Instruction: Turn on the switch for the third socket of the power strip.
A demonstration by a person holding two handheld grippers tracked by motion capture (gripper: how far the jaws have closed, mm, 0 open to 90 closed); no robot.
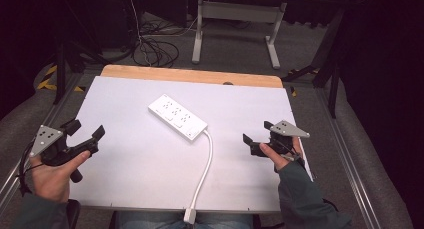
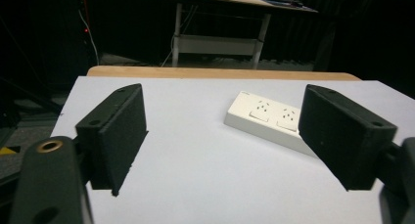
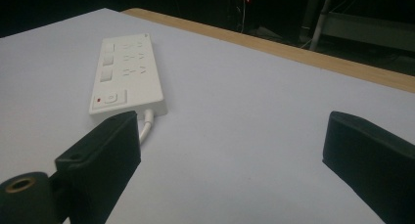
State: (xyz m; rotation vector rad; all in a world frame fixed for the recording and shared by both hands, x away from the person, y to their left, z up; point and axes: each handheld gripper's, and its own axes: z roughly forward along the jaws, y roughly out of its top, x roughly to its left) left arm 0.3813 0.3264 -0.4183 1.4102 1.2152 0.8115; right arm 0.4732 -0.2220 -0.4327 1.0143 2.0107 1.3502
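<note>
White tabletop (image 1: 150,179) with a wooden far edge, dark room behind. Power strip (image 1: 177,117) lies at the middle, angled, its white cable (image 1: 204,169) running back toward the person. Left gripper (image 1: 86,133) hovers at the left edge, jaws spread wide, holding nothing. Right gripper (image 1: 256,135) sits at the right, jaws likewise apart and empty. Both well clear of the strip. No readable writing on it.

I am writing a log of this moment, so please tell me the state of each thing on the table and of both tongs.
Power strip: lies flat on the white table, nothing plugged into its sockets, untouched.
Cord: attached to the strip, runs off the near table edge.
Left tongs: open, holding nothing, at the table's left edge.
Right tongs: open, holding nothing, at the table's right side.
</note>
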